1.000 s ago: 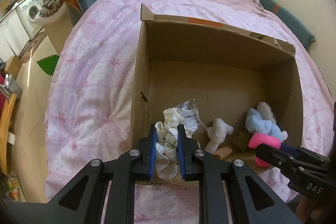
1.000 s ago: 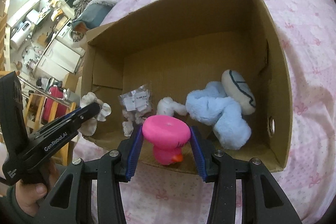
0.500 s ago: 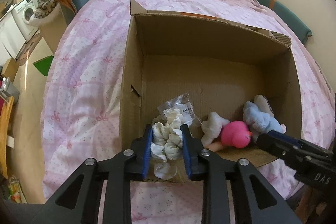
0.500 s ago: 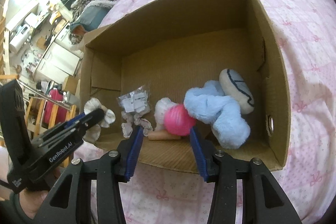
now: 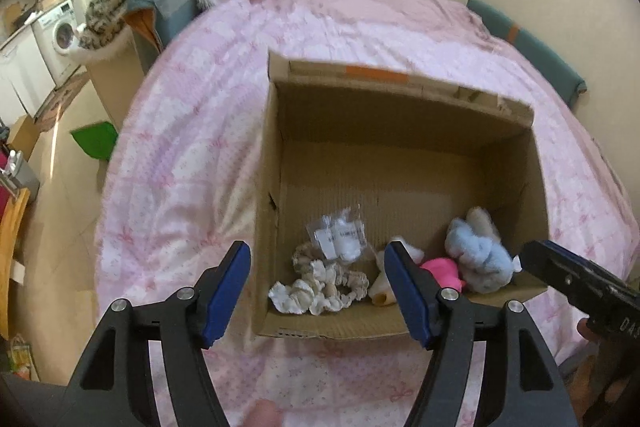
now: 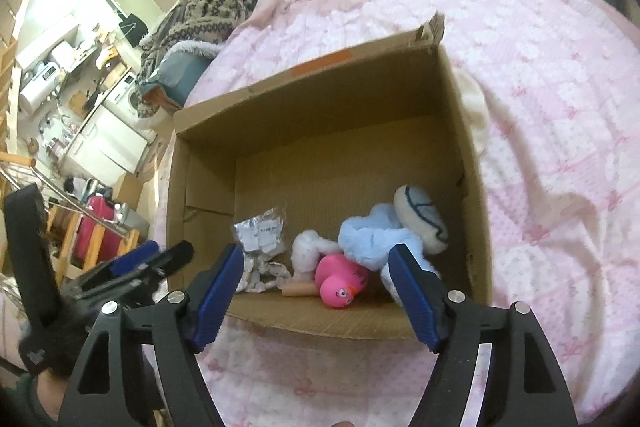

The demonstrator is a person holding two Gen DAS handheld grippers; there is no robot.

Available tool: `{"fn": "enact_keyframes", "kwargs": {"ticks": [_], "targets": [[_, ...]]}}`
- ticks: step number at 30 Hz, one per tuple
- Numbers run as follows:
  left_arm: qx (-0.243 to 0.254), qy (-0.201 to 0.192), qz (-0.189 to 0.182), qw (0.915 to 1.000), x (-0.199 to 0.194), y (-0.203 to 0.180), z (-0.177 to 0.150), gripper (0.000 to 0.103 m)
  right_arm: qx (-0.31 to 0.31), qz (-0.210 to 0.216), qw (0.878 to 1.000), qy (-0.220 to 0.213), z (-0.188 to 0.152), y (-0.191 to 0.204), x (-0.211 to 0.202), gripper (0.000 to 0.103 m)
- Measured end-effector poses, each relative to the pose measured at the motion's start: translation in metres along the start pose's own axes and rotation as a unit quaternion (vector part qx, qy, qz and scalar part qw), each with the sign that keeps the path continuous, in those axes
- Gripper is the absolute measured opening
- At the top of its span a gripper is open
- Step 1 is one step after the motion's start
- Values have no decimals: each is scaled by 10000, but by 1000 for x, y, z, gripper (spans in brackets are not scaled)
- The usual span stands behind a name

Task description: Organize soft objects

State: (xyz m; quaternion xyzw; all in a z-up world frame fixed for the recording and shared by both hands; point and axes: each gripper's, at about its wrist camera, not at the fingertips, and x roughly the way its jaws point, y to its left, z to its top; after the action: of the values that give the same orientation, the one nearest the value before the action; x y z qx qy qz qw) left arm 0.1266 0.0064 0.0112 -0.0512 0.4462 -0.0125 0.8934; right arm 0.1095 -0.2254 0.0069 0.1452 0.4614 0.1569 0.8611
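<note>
Gaping empty, both tongs (left (image 5: 318,287), right (image 6: 316,291)) hang over the cardboard box (image 5: 400,115).

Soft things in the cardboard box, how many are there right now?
5 visible: cream scrunchie front left, white plush middle, pink duck front, blue plush right, cream pillow toy far right. More may be hidden.

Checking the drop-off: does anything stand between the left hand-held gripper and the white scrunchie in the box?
Nothing visible does. The open left hand-held gripper looks over the cardboard box's near wall straight at the white scrunchie.
</note>
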Motion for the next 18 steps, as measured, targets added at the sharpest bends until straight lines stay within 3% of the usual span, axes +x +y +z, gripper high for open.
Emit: {"fn": "enact_keyframes", "kwargs": {"ticks": [2, 3, 9, 18], "targets": [[-38, -107, -26, 9999, -11, 2, 2, 74, -42, -75, 9999, -144, -1, 2, -11, 98], [-57, -157, -30, 9999, -18, 3, 3, 85, -57, -106, 9997, -222, -1, 4, -16, 103], [-120, -379, -127, 9991, -53, 7, -4, 103, -108, -217, 9985, -492, -5, 12, -46, 103], [-174, -341, -117, 9992, -76, 16, -36, 103, -246, -476, 9964, -654, -27, 14, -72, 103]]}}
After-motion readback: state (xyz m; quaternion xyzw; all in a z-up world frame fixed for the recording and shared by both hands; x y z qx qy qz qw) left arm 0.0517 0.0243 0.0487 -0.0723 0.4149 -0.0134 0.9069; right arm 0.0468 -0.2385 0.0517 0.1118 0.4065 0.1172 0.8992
